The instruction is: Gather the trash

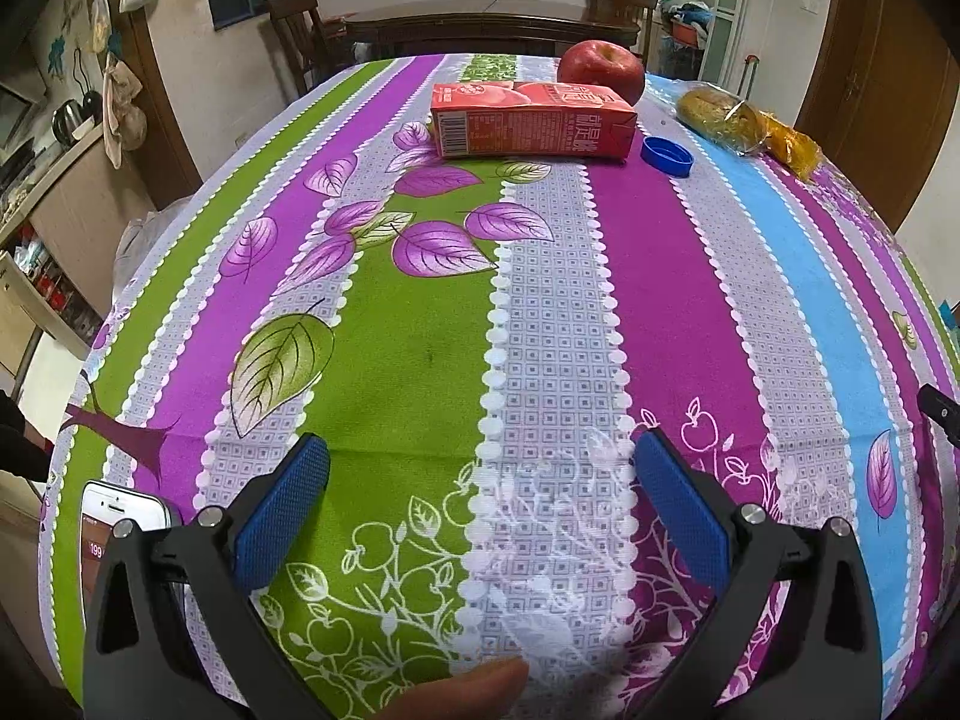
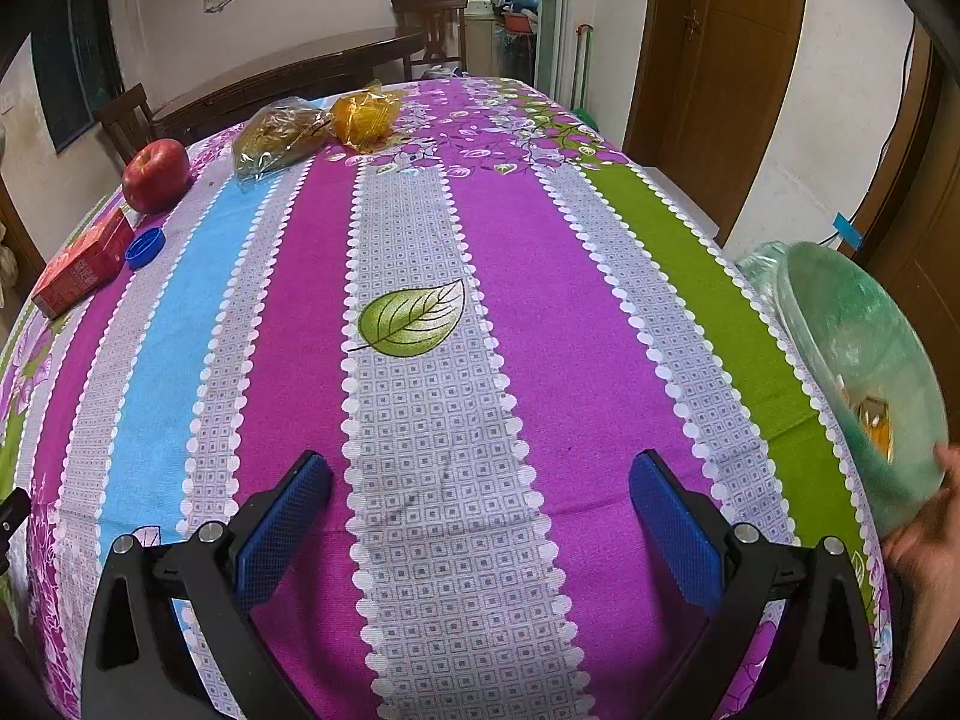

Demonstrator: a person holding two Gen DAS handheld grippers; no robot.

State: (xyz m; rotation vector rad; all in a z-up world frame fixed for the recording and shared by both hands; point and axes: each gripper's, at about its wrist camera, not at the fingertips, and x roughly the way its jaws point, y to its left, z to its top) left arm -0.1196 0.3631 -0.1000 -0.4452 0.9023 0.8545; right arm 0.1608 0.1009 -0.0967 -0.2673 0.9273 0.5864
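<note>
Both my grippers, left (image 1: 480, 498) and right (image 2: 480, 504), hang released over the striped tablecloth (image 1: 558, 324). At twelve o'clock lies the red juice carton (image 1: 531, 120), an apple (image 1: 600, 69) behind it, a blue bottle cap (image 1: 666, 156) just beside, bagged bread (image 1: 720, 114) at one. At three o'clock, a hand (image 2: 924, 528) tilts the green-lined bin (image 2: 864, 372); something orange sits inside.

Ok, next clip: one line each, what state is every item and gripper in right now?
Left gripper: jaws open, empty.
Right gripper: jaws open, empty.
Juice carton: lying on its side.
Blue bottle cap: loose, beside the carton.
Apple: whole, behind the carton.
Bread bag: lying on the cloth, apparently closed.
Green bin: liner open, at the table's right edge.
Phone: screen lit.
</note>
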